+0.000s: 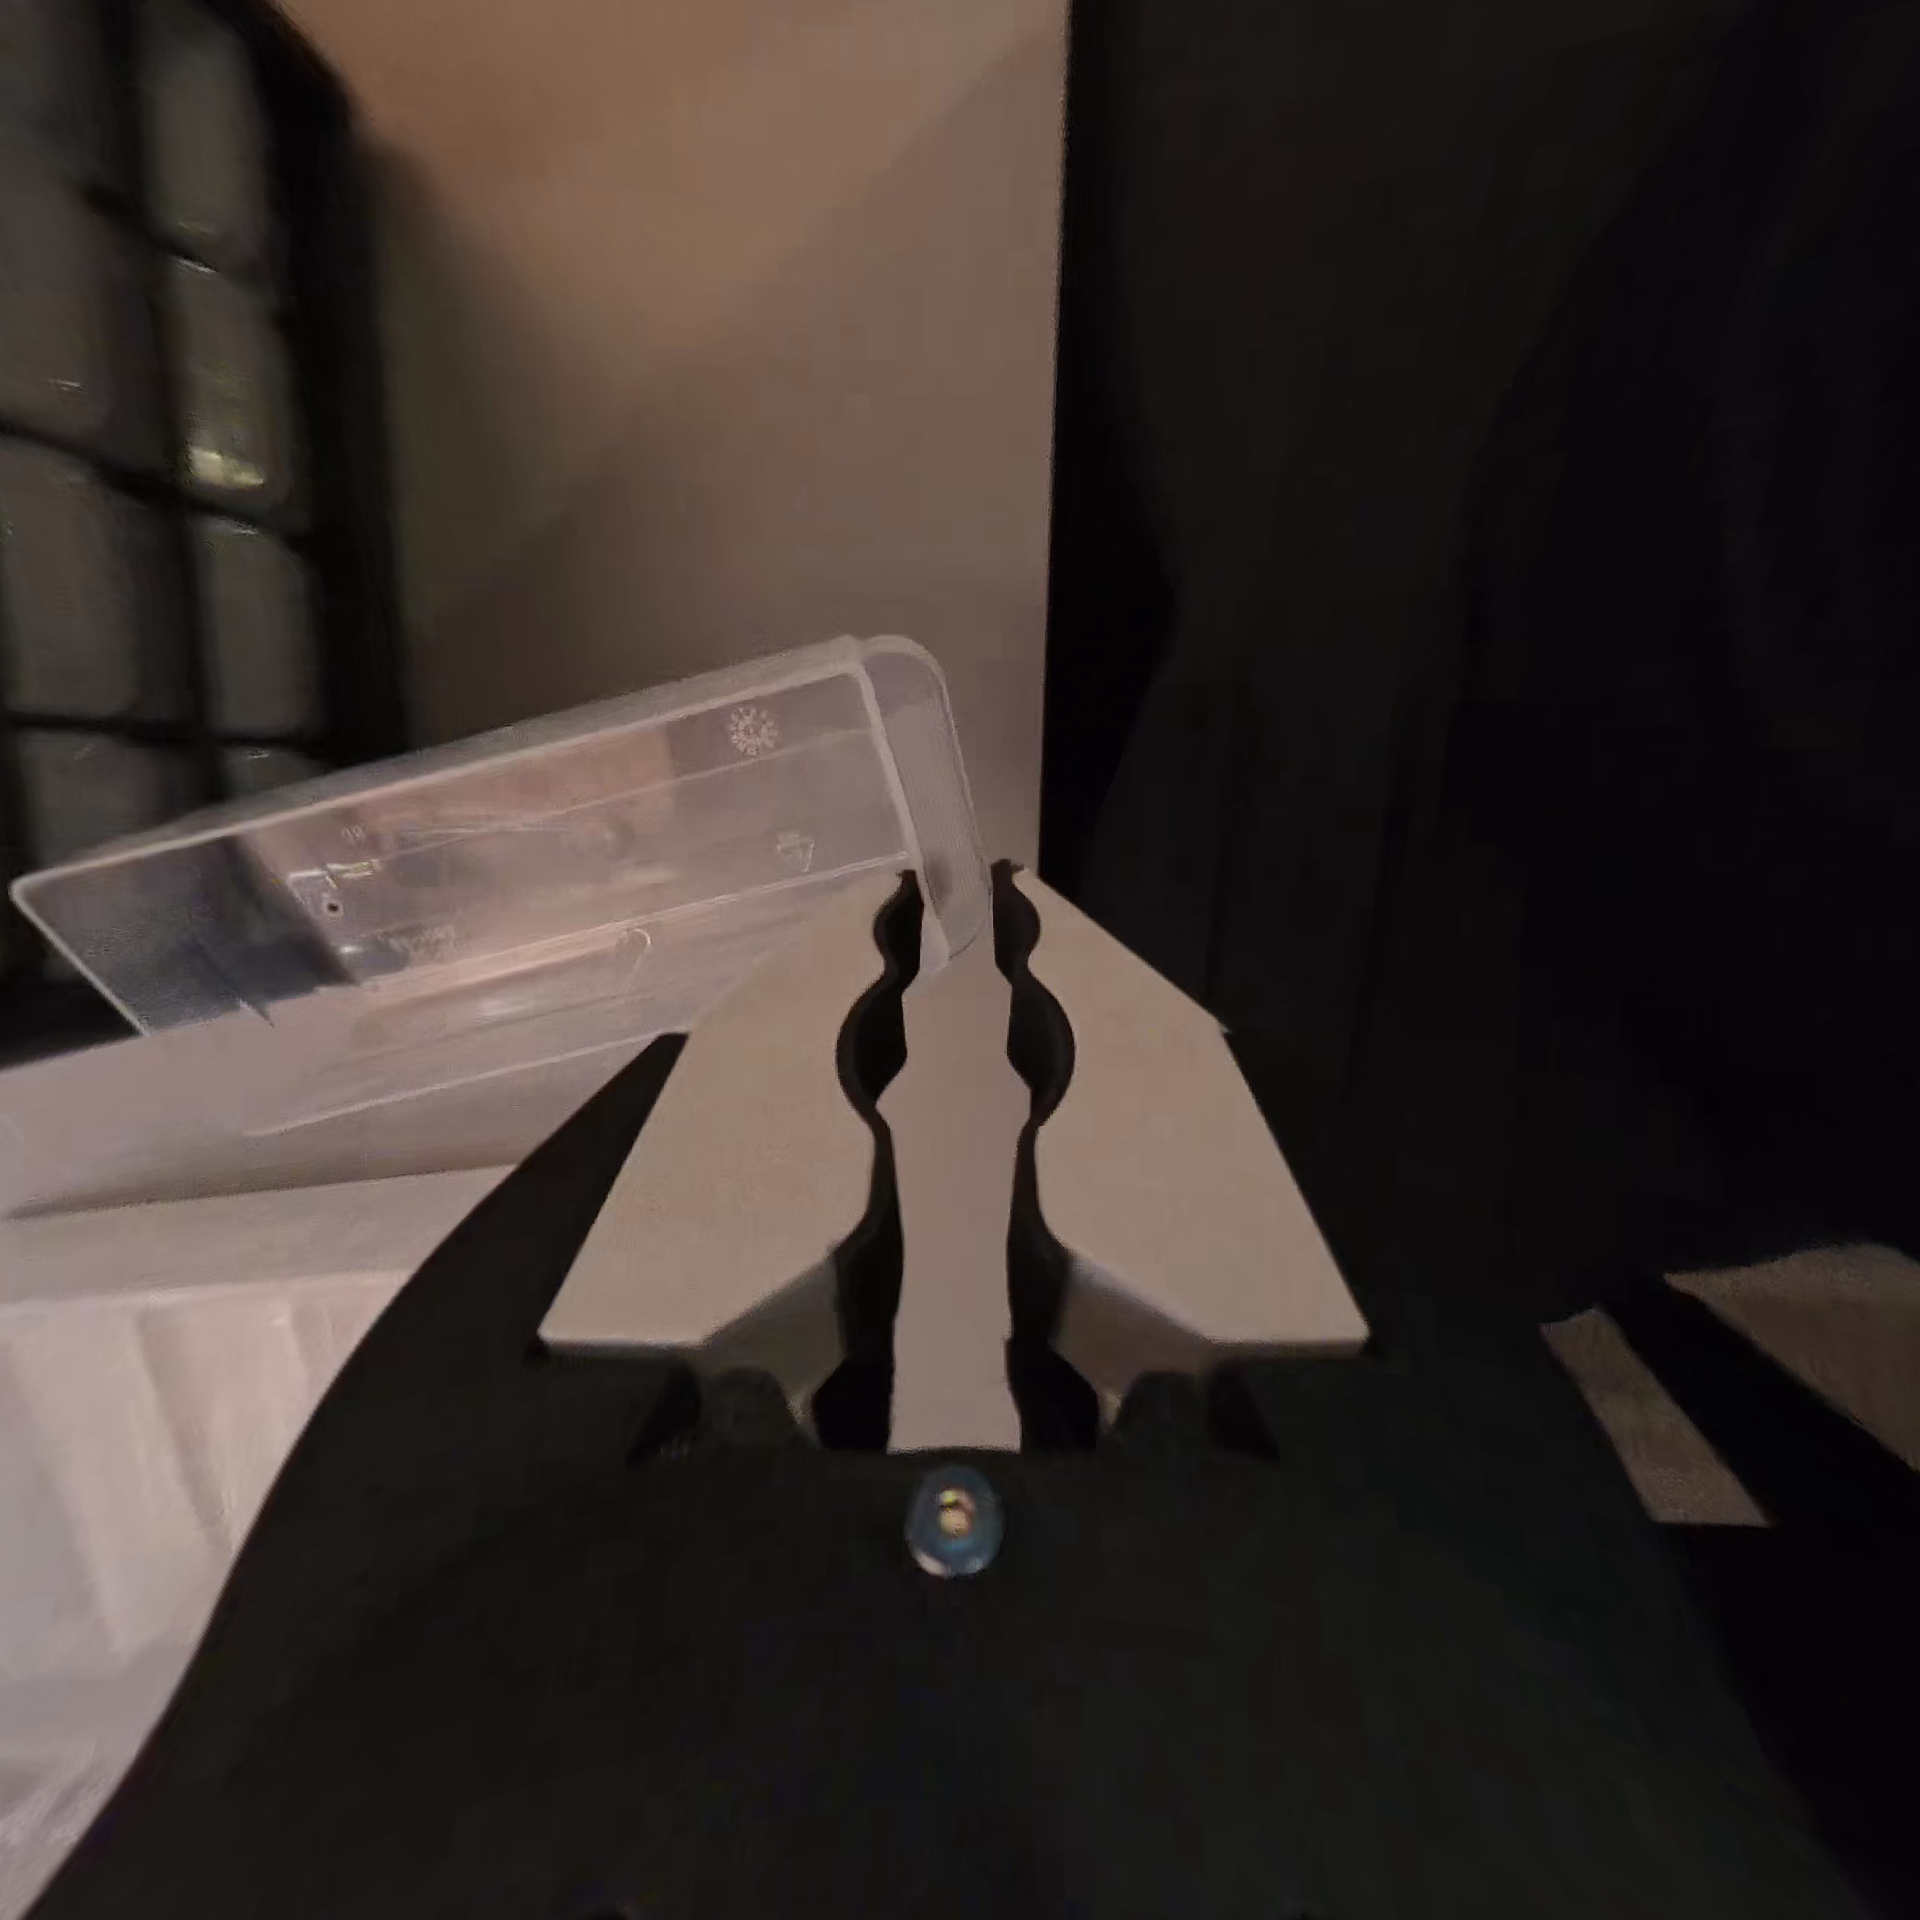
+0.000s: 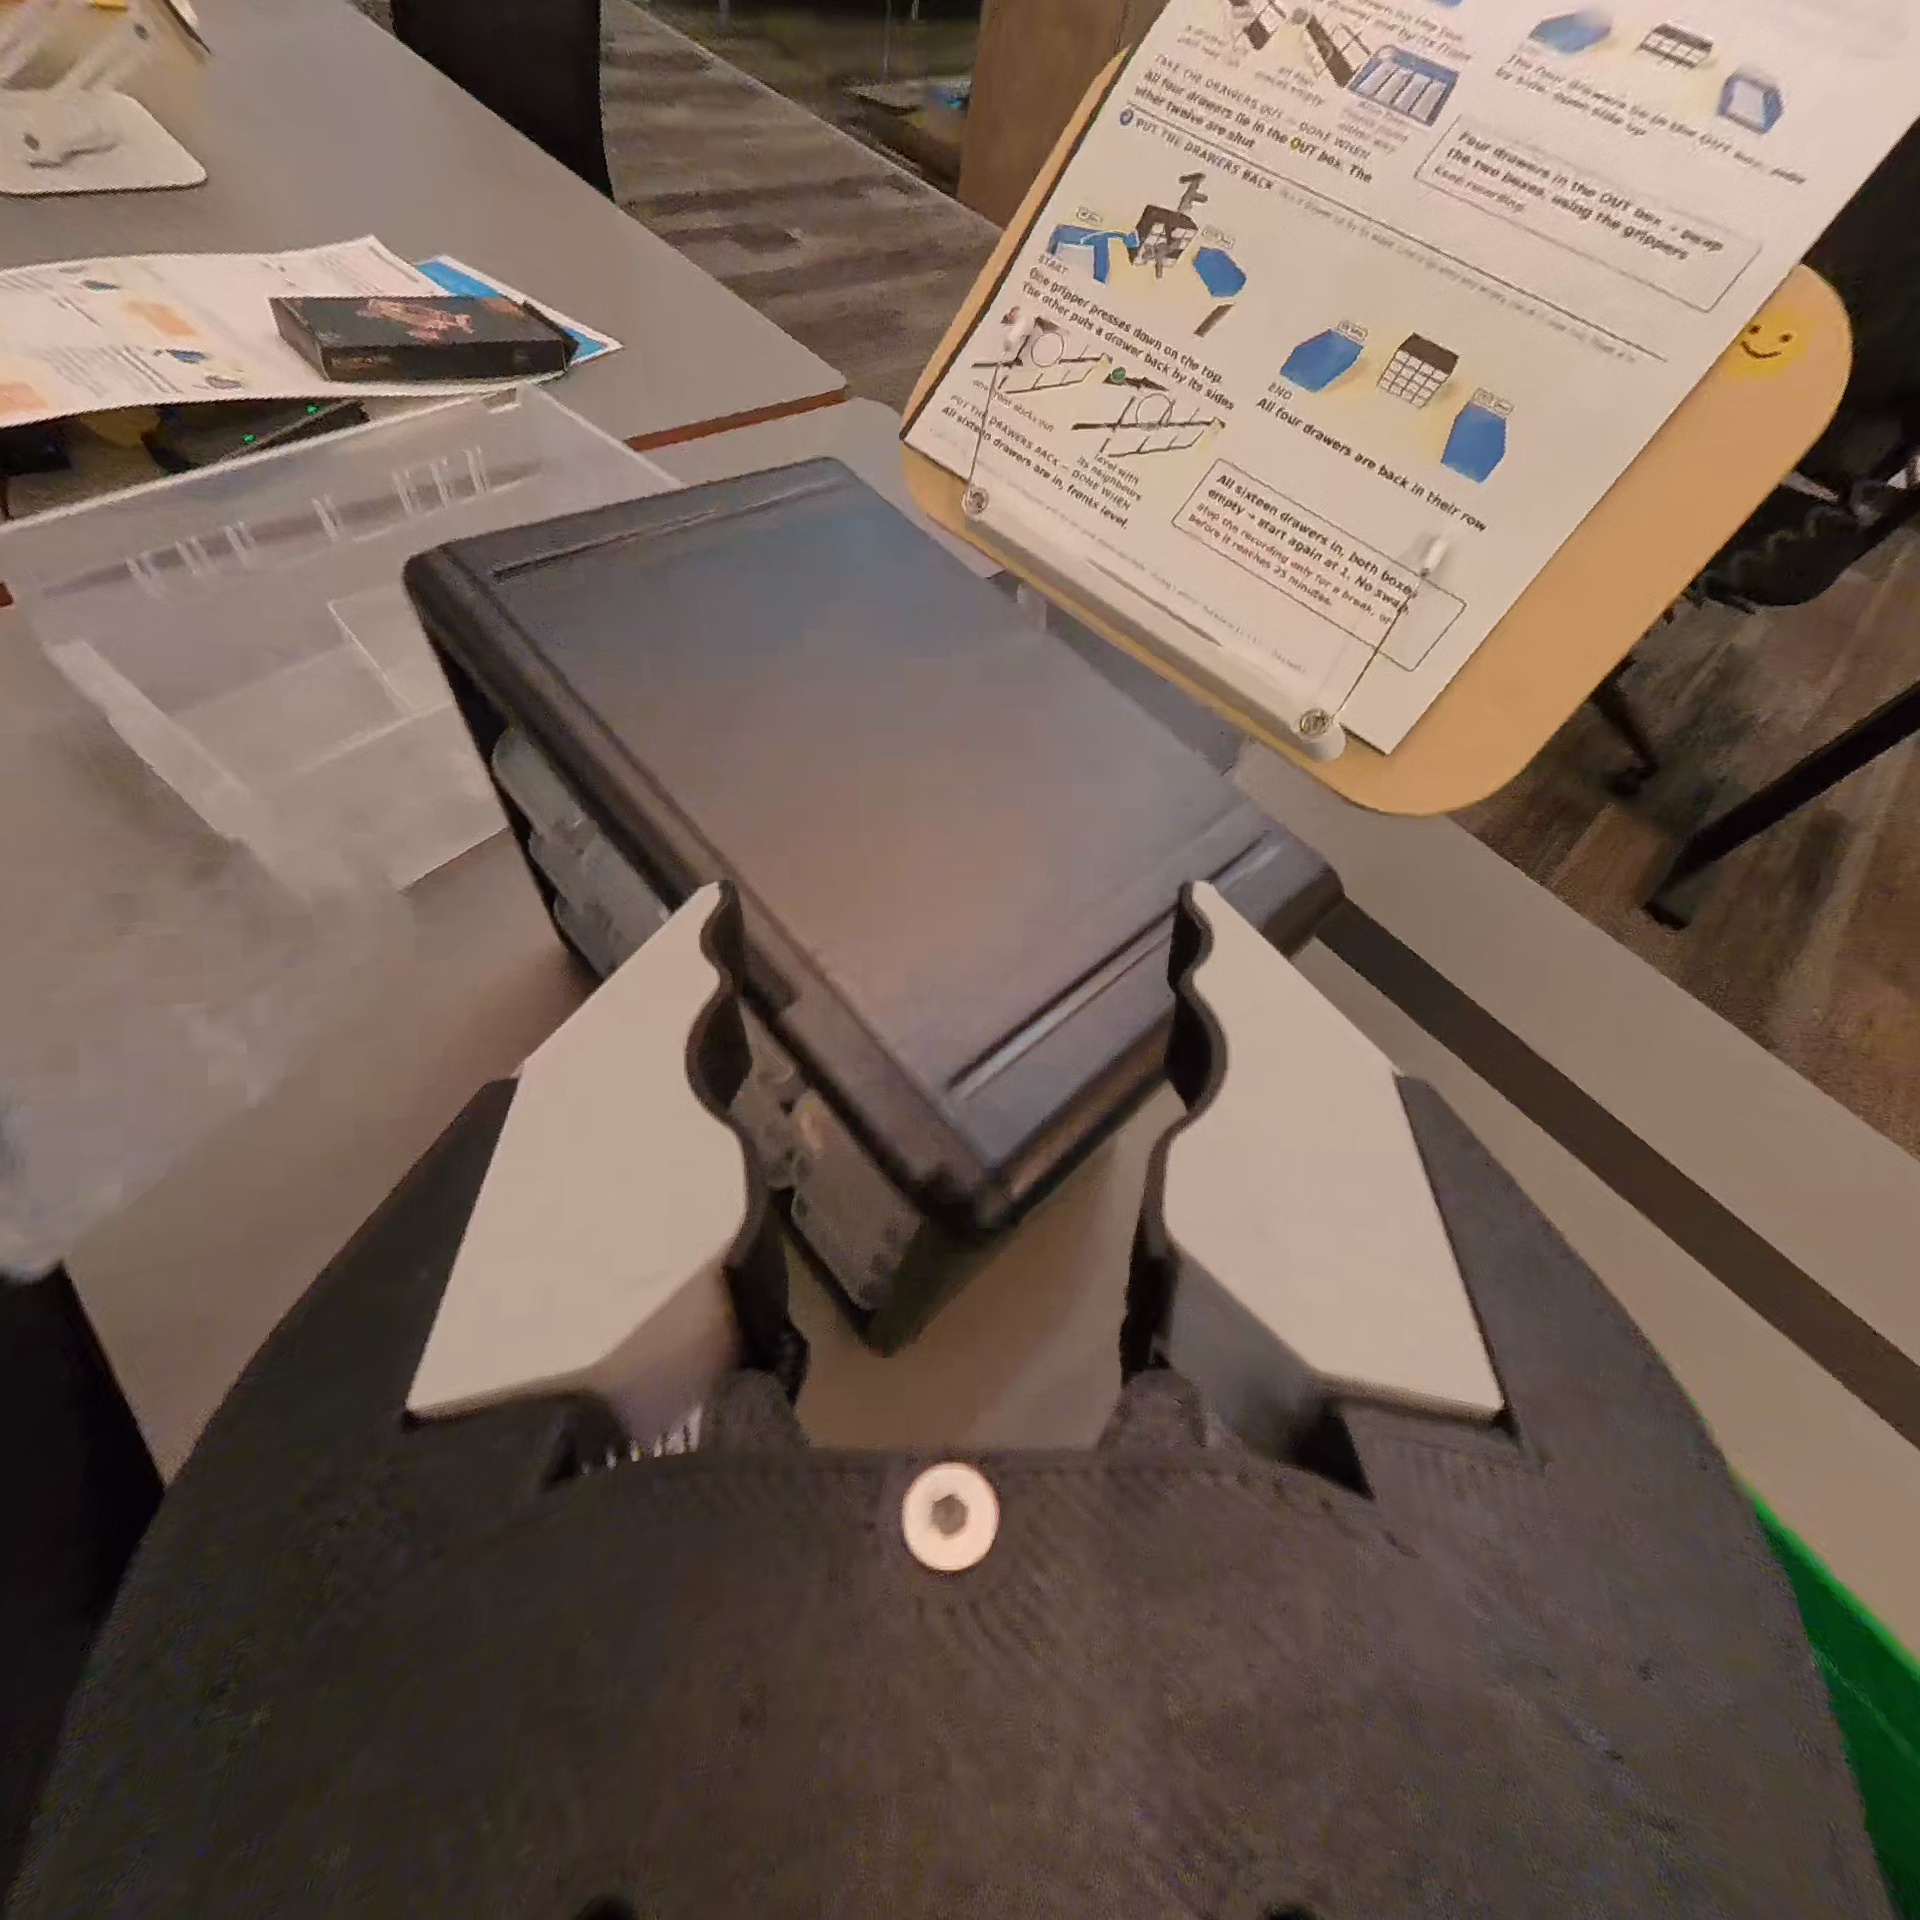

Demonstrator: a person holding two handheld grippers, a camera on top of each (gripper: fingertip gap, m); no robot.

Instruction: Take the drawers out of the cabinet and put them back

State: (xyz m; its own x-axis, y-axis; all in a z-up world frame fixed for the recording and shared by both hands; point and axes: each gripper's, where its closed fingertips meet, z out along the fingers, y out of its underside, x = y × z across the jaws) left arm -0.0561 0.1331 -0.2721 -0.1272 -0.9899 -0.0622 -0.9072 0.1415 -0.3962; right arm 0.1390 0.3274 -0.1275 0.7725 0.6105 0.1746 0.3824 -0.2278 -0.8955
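The left gripper [image 1: 954, 904] has one clear plastic drawer [image 1: 499, 873] pinched at its front lip, its jaws drawn close with only that thin edge between the tips. The drawer hangs tilted in the air: its held end is up by the fingertips and its long axis runs away to the left and slightly downward, its underside turned toward the camera, so its far end points toward the cabinet front [image 1: 156, 416] seen at the left edge of the left wrist view. There the shut drawer fronts show as a grid of pale rectangles in a dark frame, too blurred to count. Below the drawer lies a pale surface that cannot be made out clearly. The right gripper [image 2: 956, 925] hovers just over the dark top of the cabinet [image 2: 852, 790], its jaws spread wide and nothing between them; the wrist view does not settle whether it touches the top. So the left tool is the one carrying, and the right is the one placed to steady the cabinet. Judging by this, the coming move depends on the drawer's long axis being levelled and lined up with an open slot, or on it being lowered into the clear tray [image 2: 260, 623] beside the cabinet. Counted: one drawer in hand, one cabinet, one clear tray, one instruction sheet on a stand [image 2: 1351, 343], and one small dark box [image 2: 416, 335] on papers farther off.
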